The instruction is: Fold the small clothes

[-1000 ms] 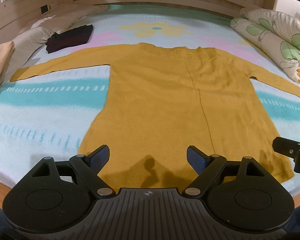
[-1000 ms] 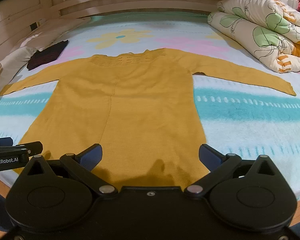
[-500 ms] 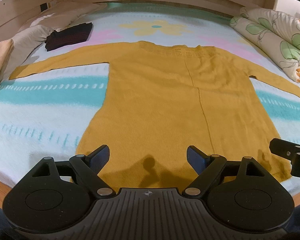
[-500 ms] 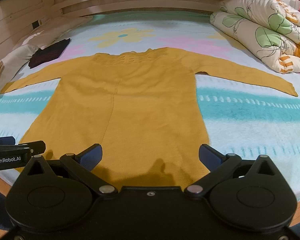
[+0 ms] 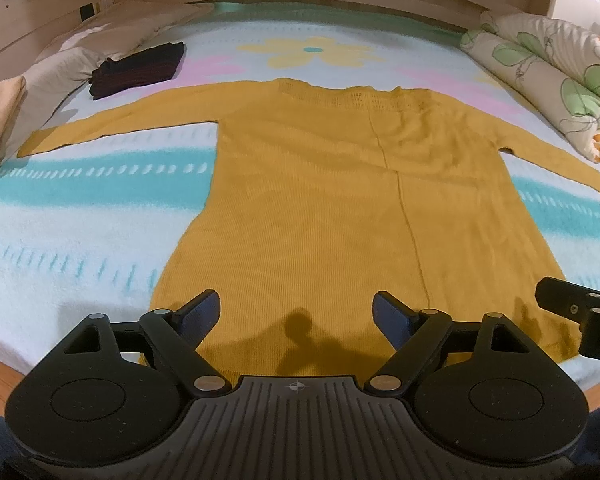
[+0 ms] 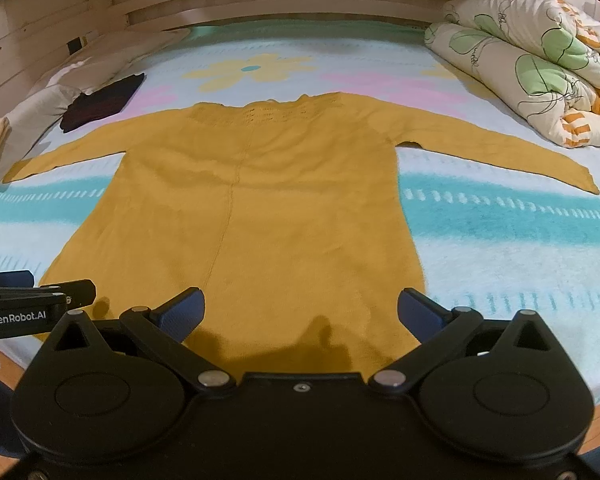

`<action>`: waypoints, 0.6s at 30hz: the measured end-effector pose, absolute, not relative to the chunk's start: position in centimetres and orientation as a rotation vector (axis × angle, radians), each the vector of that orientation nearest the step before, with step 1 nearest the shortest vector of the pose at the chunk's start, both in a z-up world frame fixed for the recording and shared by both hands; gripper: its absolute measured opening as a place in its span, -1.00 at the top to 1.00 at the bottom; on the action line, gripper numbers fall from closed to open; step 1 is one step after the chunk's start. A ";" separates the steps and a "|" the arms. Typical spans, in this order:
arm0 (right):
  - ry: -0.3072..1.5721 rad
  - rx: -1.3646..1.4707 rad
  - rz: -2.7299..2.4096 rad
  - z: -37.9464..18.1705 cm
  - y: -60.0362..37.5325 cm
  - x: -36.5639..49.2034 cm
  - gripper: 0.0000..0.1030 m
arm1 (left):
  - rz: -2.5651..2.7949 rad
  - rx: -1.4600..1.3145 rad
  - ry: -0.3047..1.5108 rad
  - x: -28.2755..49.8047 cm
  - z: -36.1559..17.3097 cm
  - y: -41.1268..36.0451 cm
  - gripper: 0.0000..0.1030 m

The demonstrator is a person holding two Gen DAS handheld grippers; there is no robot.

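While both claws hang over the near edge of the bed, I see the mustard sweater [image 5: 332, 184] spread flat straight ahead of them, hem toward me and neckline at the far end. My left gripper [image 5: 298, 310] has its jaws spread wide with nothing between them; its blue pads [image 5: 202, 312] sit just above the hem, the left pad near the sweater's left bottom corner. My right gripper [image 6: 300, 312] is likewise gaping and empty, its pads [image 6: 418, 314] framing the right half of the hem, the right pad close to the bottom right corner. I cannot tell whether either set of fingers is touching the knit or just clear of it.

From the left claw, the sweater's left sleeve runs out far to the left and ahead, and the right sleeve trails off to the far right edge. A centre seam runs from the neckline down toward the hem, slightly right of the left claw's midline. The other gripper pokes in at the right side of the left view, beside the hem's right corner.

Ahead and left of both claws, beyond the left sleeve, lies a dark folded garment [image 5: 138, 70] next to the pillows [image 5: 66, 62]. Ahead and right sits a rolled floral quilt [image 6: 532, 68], near the right sleeve's end. The sweater lies on a striped flowered blanket [image 6: 500, 220].
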State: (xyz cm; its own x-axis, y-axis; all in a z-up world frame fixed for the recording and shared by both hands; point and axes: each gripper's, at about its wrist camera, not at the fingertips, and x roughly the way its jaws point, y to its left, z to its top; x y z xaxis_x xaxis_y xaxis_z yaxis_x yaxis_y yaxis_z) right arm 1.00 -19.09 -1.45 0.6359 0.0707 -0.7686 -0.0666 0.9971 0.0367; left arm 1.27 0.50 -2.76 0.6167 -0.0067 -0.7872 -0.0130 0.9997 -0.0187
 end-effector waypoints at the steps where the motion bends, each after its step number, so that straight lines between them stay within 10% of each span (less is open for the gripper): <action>1: 0.878 0.006 0.081 -1.5 -19.0 1.0 -0.98 | 0.003 -0.023 0.910 1.3 -2.8 0.5 -0.38; 11: 0.914 0.064 0.139 -1.7 -19.1 1.1 -0.95 | -0.021 -0.084 0.994 1.6 -3.6 1.1 0.05; 18: 0.980 0.171 0.188 -1.5 -20.6 2.0 -0.51 | -0.019 -0.098 1.019 2.4 -3.6 1.3 0.20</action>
State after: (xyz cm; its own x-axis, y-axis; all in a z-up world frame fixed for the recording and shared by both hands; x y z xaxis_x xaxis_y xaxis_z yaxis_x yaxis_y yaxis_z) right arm 2.03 -20.60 -1.51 0.5431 0.2342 -0.8064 -0.0805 0.9704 0.2276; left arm 2.42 1.27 -3.58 0.5242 -0.0614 -0.8494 -0.0302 0.9954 -0.0906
